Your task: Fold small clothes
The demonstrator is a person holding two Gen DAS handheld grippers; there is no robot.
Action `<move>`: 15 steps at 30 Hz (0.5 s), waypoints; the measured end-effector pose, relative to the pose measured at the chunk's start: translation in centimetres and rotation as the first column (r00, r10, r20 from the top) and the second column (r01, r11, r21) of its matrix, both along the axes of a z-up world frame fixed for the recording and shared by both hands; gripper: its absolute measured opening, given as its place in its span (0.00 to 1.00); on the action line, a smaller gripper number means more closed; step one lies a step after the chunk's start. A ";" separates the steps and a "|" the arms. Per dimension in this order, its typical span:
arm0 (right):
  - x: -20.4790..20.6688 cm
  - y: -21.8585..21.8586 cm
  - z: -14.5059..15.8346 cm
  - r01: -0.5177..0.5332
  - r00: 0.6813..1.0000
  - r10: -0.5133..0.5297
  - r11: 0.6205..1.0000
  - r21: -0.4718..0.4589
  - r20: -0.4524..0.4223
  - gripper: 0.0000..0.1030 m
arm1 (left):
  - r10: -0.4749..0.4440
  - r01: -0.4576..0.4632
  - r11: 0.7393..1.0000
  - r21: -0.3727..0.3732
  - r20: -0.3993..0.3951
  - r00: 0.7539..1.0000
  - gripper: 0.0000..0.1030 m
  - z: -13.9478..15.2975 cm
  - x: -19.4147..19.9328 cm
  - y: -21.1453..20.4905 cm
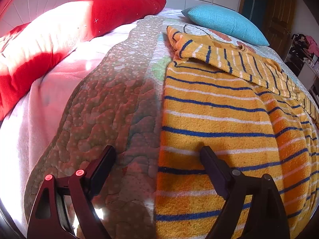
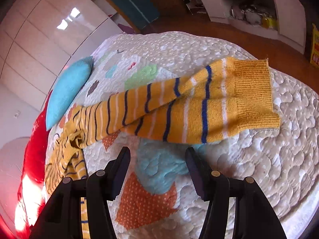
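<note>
**Sleeve flung wide, both claws empty: risks from here**

Striped yellow sweater (image 1: 215, 107) spread over the quilted bedspread (image 1: 95, 107) of the bed, body flat under the left wrist view, one sleeve (image 1: 235, 59) already folded across the chest. Other sleeve (image 2: 195, 107) stretched far out over the bedspread in the right wrist view, ribbed cuff (image 2: 253, 95) toward the far edge of the bed.

Left claw (image 1: 157, 151) spread wide, gripping nothing; one finger above the bare bedspread, the other above the sweater's body, straddling the side edge of the garment. Right claw (image 2: 157, 155) parted as well, nothing between the fingers, hovering over the patchwork just short of the outstretched sleeve.

Likely troubles:

- Pinching bedspread together with knit. Quilt puffy and soft under the sleeve; a deep bite could lift both and drag the whole layout.
- Catching only the top layer of the sleeve. Tube of knit then opening and twisting, giving a lumpy fold.
- Pulling the far sleeve across with the body unpinned. Loose knit on a soft bed slides easily; the folded sleeve could slip off the chest.
- Bunched fabric near the shoulder (image 2: 69, 137), seen in the right wrist view, getting trapped under the fold.
- Blue pillow (image 1: 225, 23) near the collar; a wide sweep could snag it.
</note>
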State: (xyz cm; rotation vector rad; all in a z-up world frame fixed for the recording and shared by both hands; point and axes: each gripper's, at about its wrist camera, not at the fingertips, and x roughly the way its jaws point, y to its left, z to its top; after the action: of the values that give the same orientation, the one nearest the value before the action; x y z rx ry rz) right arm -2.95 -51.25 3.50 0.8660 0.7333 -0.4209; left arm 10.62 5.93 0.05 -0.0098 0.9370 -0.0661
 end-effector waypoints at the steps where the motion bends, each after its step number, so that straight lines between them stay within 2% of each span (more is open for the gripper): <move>1: 0.1 -0.7 -0.1 0.021 0.999 -0.022 0.999 0.031 0.026 0.60 | 0.000 0.000 1.000 0.003 0.001 1.000 0.85 0.0 0.0 0.0; 5: 0.5 -2.0 0.2 0.065 0.994 -0.075 0.990 0.128 0.080 0.60 | 0.001 -0.001 1.000 0.006 0.003 1.000 0.86 0.0 0.0 -0.1; 8: 0.3 -1.1 1.5 0.033 0.998 -0.038 0.996 0.082 0.053 0.60 | 0.001 -0.001 1.000 0.009 0.002 1.000 0.87 -0.1 0.1 -0.1; 13: -1.0 -0.1 4.2 0.005 0.986 -0.012 0.999 0.046 0.168 0.60 | 0.003 -0.003 1.000 0.023 -0.003 1.000 0.89 -0.2 0.3 -0.3; 15: -0.1 -0.9 4.3 0.016 0.987 -0.024 0.998 0.055 0.158 0.60 | 0.005 -0.005 1.000 0.025 -0.004 1.000 0.90 -0.2 0.3 -0.2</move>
State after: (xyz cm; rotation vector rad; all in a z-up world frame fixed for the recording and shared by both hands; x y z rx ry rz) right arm -3.03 -52.18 7.76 0.9466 0.5913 -0.3466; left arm 10.92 5.71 -0.14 0.0109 0.9417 -0.0497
